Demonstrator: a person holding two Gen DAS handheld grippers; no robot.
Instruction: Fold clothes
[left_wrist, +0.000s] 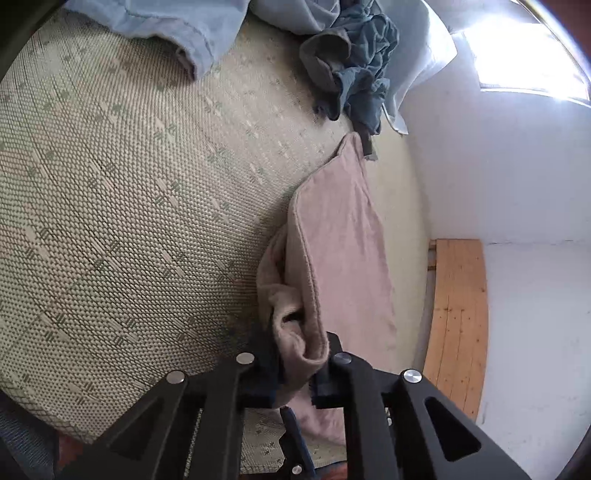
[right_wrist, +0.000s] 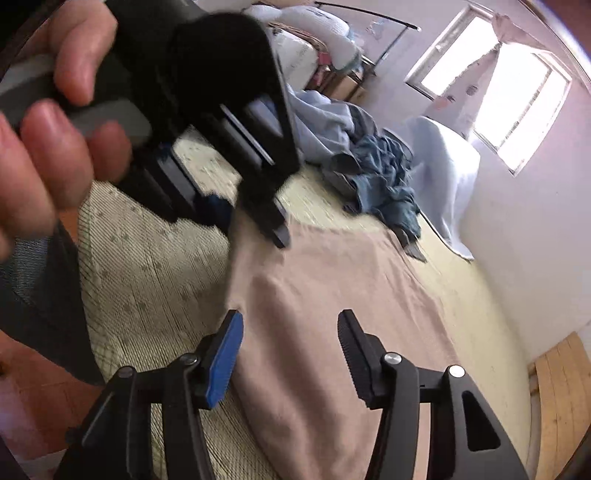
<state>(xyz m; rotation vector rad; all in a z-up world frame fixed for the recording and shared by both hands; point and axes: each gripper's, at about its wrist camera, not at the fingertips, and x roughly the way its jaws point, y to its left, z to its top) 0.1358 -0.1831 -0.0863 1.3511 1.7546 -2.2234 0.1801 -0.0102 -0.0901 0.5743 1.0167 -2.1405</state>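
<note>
L gripper (left_wrist: 301, 369), bottom middle of the left view, is pinched tight on a bunched edge of the pink cloth (left_wrist: 340, 258). The cloth lies on the woven mat (left_wrist: 110, 221) and runs up the right side of that view.

R gripper (right_wrist: 288, 354), bottom of the right view, has its jaws apart w/ nothing between them. It hangs over the flat pink cloth, not touching as far as I can tell.

A hand (right_wrist: 44, 140) fills the upper left of the right view, blurry.

Far back, upper middle: blue clothes (right_wrist: 380, 173) in a heap, not folded yet.

Step looks like: start of a fold on the pink one. Next, R prob. needs to grab an edge too, so both can lift and lay it over.
</note>
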